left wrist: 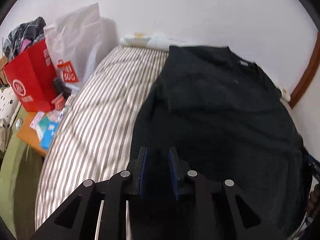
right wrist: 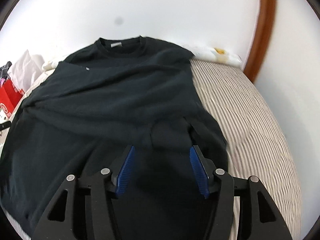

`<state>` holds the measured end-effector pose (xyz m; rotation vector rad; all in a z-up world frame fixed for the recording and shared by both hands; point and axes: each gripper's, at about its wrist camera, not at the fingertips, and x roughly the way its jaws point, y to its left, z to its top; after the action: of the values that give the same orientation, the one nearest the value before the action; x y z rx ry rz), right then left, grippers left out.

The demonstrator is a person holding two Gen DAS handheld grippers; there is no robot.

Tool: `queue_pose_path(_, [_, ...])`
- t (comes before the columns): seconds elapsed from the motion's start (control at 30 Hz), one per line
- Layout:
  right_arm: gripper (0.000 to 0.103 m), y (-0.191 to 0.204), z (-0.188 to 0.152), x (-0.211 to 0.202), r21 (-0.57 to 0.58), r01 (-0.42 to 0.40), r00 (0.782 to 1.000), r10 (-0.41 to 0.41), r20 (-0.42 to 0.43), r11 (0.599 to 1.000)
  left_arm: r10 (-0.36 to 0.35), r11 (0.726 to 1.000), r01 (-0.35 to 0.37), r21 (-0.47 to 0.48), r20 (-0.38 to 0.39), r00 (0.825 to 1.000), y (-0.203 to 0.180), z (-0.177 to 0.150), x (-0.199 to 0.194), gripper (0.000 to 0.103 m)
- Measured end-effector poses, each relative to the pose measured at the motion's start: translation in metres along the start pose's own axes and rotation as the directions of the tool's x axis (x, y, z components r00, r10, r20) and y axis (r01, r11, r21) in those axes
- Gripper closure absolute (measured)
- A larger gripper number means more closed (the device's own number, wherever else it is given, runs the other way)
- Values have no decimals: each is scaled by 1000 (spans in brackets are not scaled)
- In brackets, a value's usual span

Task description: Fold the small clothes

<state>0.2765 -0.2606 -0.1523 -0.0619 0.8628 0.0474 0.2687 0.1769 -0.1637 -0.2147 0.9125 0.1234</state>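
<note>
A black T-shirt [right wrist: 112, 100] lies spread on a striped bed [right wrist: 250, 120], collar with a grey label toward the wall. It also shows in the left wrist view [left wrist: 216, 104]. My left gripper [left wrist: 159, 154] hovers over the shirt's near left edge, its blue pads a narrow gap apart; dark cloth shows between them, and I cannot tell whether they pinch it. My right gripper [right wrist: 161, 152] is open over the shirt's near right part, a raised fold of cloth lying between its pads [right wrist: 197, 168].
A red paper bag [left wrist: 30, 76] with clothes, a white plastic bag [left wrist: 78, 40] and small packets [left wrist: 48, 124] sit on a side table left of the bed. White wall behind. A brown curved frame [right wrist: 262, 26] stands at the right.
</note>
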Motion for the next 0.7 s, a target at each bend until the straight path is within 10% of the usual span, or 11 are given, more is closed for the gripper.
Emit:
queue_pose_path(0.17, [47,-12,-42,-27,19,117,993,-117,22,993,22,999,-22,29,-5,1000,11,-38,-16,58])
queue_pose_path(0.7, [47,-9,-99,-31,105,153,986,-145,-83,983,26,998,-28,63,46,999,38,-80,-33,46])
